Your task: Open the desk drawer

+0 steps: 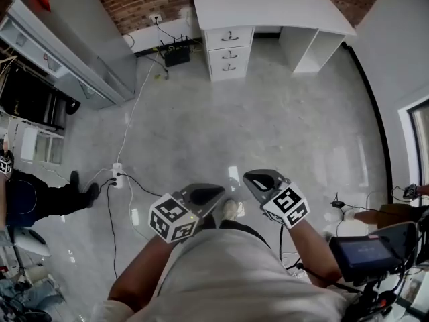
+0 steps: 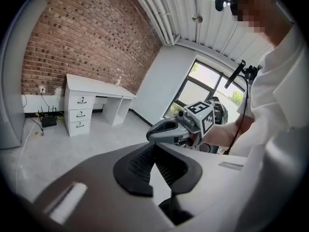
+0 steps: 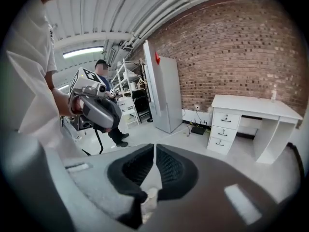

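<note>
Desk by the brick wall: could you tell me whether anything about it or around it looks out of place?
Nothing is damaged or askew: the desk stands straight with its three drawers shut. Only a white cable trails loose across the floor to a power strip.

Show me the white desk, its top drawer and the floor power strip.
white desk [image 1: 268,5], head view, bare desktop.
top drawer [image 1: 229,37], head view, front, at handle.
power strip [image 1: 117,175], head view, its middle.
</note>
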The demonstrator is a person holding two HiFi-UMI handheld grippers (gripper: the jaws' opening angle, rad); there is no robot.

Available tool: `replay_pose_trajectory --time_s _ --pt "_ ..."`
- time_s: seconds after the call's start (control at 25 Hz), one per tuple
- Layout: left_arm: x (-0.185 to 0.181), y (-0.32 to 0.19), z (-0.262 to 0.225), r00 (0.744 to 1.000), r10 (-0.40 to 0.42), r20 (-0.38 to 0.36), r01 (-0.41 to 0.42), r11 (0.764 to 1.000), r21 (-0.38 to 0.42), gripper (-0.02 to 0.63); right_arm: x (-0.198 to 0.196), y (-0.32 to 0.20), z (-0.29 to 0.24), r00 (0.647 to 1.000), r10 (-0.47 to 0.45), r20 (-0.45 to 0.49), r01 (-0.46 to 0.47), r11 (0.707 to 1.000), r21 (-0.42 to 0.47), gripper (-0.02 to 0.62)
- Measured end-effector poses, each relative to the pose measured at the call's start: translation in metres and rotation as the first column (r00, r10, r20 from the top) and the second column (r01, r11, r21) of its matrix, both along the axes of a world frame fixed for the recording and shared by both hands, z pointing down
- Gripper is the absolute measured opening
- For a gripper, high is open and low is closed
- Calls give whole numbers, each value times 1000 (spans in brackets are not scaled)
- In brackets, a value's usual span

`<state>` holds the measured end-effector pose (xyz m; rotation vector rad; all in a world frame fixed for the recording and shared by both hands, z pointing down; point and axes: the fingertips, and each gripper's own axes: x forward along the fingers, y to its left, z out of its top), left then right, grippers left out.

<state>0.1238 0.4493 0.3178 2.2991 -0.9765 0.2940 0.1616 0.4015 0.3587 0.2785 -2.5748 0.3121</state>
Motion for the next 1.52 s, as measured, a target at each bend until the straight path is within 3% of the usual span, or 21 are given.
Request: replay_pose_trajectory --time_s 0.28,0.44,0.68,1.08,1.24,1.52 --pt "-39 -102 14 999 36 -32 -35 999 27 9 -40 -103 16 990 125 63 -116 985 -130 49" --pt "-73 -174 5 995 77 -66 -74 996 46 21 -69 -176 13 968 236 83 -215 955 -205 49" --pt "-123 -271 -4 987 154 -51 -150 986 67 28 -115 -295 29 918 372 141 -321 901 -291 49" --pt "-167 -398 44 989 136 -56 -138 990 -31 26 -156 -478 129 800 580 153 -416 720 -555 49" --pt "-160 -443 54 988 145 -52 -147 988 -40 25 -165 -537 166 768 623 146 -420 663 -620 49" --pt "-152 -575 75 983 134 -126 -144 987 -71 21 -199 -683 239 658 732 175 -326 486 -811 49"
